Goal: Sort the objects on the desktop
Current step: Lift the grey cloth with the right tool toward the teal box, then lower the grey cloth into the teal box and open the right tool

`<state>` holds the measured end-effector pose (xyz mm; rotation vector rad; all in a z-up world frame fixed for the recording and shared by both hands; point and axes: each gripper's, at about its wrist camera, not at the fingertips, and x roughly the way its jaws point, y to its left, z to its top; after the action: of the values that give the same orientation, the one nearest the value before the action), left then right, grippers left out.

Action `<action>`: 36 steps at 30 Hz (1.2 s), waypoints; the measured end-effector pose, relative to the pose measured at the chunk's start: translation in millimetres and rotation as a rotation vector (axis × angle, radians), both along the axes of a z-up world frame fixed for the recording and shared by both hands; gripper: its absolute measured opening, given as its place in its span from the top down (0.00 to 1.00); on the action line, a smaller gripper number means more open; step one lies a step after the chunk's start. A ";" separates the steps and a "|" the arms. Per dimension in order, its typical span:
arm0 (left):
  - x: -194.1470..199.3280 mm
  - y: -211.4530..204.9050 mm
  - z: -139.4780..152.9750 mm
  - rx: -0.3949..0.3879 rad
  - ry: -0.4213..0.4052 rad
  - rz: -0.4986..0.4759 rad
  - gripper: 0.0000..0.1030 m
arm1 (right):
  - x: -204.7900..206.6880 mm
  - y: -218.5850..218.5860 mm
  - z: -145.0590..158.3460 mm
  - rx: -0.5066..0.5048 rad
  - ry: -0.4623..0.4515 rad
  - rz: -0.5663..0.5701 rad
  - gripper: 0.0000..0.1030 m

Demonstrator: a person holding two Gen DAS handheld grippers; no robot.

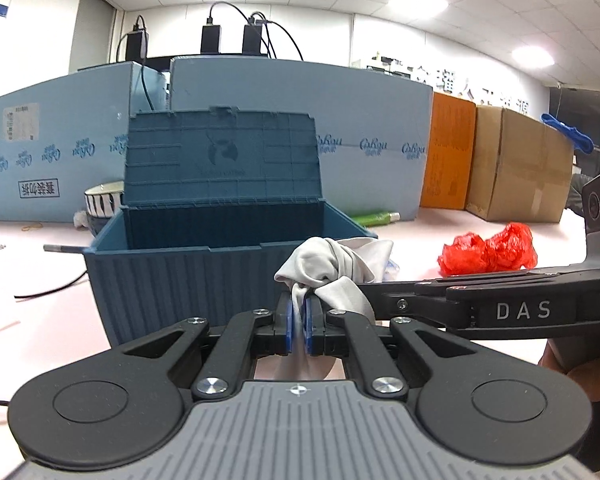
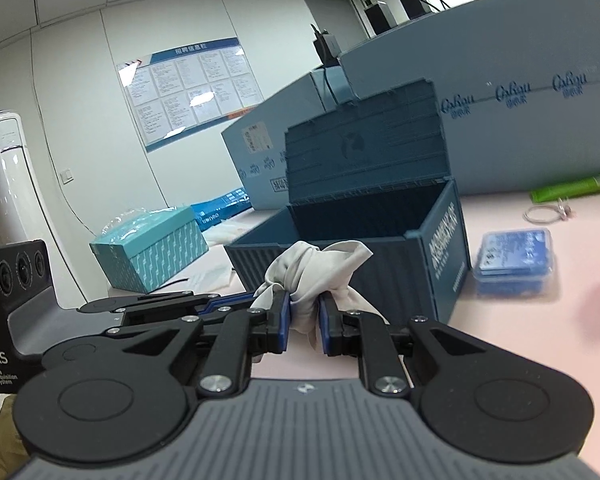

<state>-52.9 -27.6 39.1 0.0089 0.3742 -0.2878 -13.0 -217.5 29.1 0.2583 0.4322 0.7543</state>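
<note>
Both tools grip one bunched pale grey cloth (image 1: 332,268), held just in front of an open blue storage box (image 1: 204,240) on the pink worktop (image 2: 520,320). The left hand-held gripper (image 1: 299,320) is pinched narrowly on a fold; the right hand-held gripper (image 2: 303,322) is clamped on a thicker wad. The cloth looks soft, light and limp, best taken at bunched folds. Each tool reads "DAS"; cartons behind the box read "CoRou".
</note>
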 end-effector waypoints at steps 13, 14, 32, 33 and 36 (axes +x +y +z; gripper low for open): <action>10.3 18.7 19.6 -0.022 -0.041 0.040 0.96 | 15.2 21.7 16.3 0.015 -0.058 0.007 0.81; 12.0 19.9 20.5 -0.025 -0.044 0.043 0.96 | 17.6 23.3 17.1 0.019 -0.060 0.007 0.81; 59.4 34.4 21.6 -0.079 -0.050 0.094 0.96 | 63.1 31.4 15.4 0.083 -0.087 -0.018 0.81; 62.1 35.2 20.9 -0.085 -0.050 0.095 0.96 | 64.7 31.4 13.9 0.090 -0.089 -0.022 0.80; 68.5 36.3 17.5 -0.092 -0.052 0.099 0.96 | 68.8 31.5 9.2 0.103 -0.097 -0.035 0.80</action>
<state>15.6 8.7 56.7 -0.0923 0.3085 -0.2064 55.8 -185.9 38.4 0.3239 0.2972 0.7529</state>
